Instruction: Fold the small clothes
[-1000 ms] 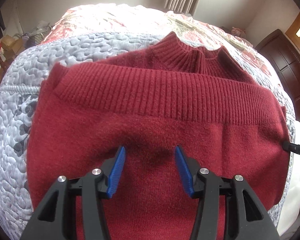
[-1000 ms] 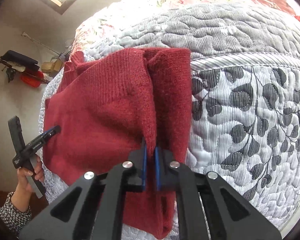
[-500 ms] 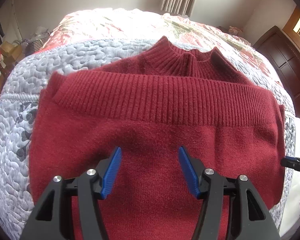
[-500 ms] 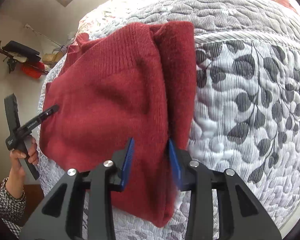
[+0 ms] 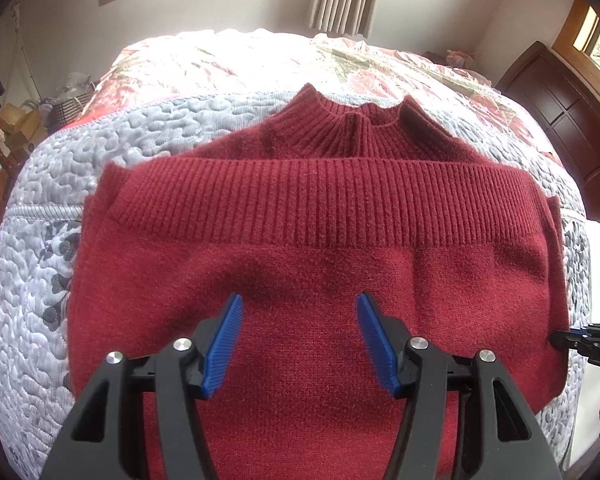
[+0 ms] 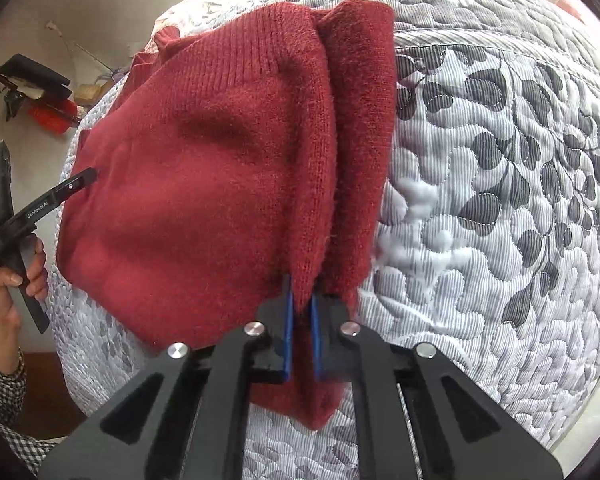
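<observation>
A dark red knit sweater (image 5: 300, 240) lies folded on the bed, its ribbed hem doubled up across the chest and the collar pointing away. My left gripper (image 5: 299, 300) hovers open over the sweater's near half, nothing between its blue pads. In the right wrist view the sweater (image 6: 204, 168) has a raised ridge along its side edge. My right gripper (image 6: 301, 292) is shut on that ridge of fabric. The left gripper (image 6: 82, 179) shows at the sweater's far side, held by a hand (image 6: 12, 280). The right gripper's tip (image 5: 564, 338) touches the sweater's right edge.
The grey quilted bedspread (image 6: 480, 200) with a dark leaf print covers the bed, with a floral quilt (image 5: 240, 64) beyond. A dark wooden cabinet (image 5: 560, 112) stands to the right, clutter and a basket (image 5: 60, 104) by the left wall.
My right gripper was shut on the sweater's side edge, then opened. It has now shut again on the raised fold. The left gripper stayed open and drew back a little.
</observation>
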